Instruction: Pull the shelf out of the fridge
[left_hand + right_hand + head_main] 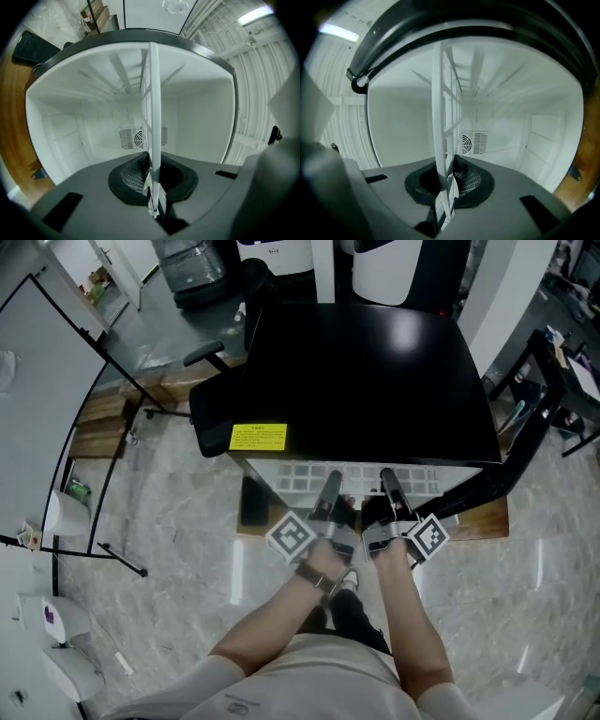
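Observation:
A black fridge (375, 371) stands open below me, and its white wire shelf (309, 474) juts out a little past the front edge. My left gripper (330, 495) and right gripper (389, 491) sit side by side on the shelf's front rim. In the left gripper view the shelf (153, 117) runs edge-on between the jaws, with my left gripper (153, 197) shut on it. The right gripper view shows the same shelf (440, 117) clamped in my right gripper (444, 197). The white fridge interior lies beyond.
A fan vent (136, 138) sits in the fridge's back wall. The black open door (525, 446) swings out to the right, its ribbed white lining (253, 117) in view. A black office chair (220, 409) stands left of the fridge, with a wooden platform (103, 423) and stand legs (122, 559) further left.

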Motion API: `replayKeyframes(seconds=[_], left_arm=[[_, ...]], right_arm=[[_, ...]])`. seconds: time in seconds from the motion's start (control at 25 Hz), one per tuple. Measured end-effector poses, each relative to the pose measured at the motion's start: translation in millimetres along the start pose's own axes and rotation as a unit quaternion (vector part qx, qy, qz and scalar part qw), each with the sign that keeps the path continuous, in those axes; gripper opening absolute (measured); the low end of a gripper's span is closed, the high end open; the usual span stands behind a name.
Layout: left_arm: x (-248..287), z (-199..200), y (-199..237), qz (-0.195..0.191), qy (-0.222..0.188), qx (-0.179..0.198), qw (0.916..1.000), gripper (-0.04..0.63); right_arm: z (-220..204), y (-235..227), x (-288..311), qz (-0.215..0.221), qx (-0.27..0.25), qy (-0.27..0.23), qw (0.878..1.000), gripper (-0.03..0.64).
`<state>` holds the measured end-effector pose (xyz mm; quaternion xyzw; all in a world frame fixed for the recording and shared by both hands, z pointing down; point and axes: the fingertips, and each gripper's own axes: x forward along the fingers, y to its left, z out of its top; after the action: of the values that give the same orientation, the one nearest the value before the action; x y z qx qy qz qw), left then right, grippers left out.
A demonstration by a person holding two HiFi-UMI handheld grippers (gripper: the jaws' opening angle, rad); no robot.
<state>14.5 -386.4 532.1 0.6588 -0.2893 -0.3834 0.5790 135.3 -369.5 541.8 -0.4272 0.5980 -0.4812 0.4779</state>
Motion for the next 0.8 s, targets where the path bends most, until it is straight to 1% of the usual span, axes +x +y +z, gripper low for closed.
replayKeyframes(seconds=[0.12,0.28,0.44,0.6,0.72,0.8], left_arm=[[-10.9,-5.4,-2.0,0.0,0.003,-0.005,1.0,0.029],[-37.4,-11.9,0.8,0.006,0.014,0.002,0.9999,0.029],[-53.1,-23.0,5.8,0.027,0.025,0.023,0.9991,0.029],[-80.6,-40.2,-3.8,0.014,0.036,0.018,0.9991,0.029],[-87.8,-42.3,-1.4,0.022,0.048,0.031,0.9981,0.029],[-86.4,-41.9,-1.0,0.025,0.051,0.031,0.9979,0.029]], right_arm=[[-4.4,2.9,-11.1,0.0,0.001,-0.003,1.0,0.046],[-16.4,2.9,-34.8,0.002,-0.004,-0.007,1.0,0.046],[-15.4,6.2,-52.6,0.008,-0.007,-0.005,1.0,0.046],[-23.0,11.5,-85.5,0.014,-0.013,-0.009,1.0,0.046],[-24.5,12.3,-92.1,0.016,-0.011,-0.018,1.0,0.046],[-23.5,12.4,-90.4,0.014,-0.009,-0.024,1.0,0.046]])
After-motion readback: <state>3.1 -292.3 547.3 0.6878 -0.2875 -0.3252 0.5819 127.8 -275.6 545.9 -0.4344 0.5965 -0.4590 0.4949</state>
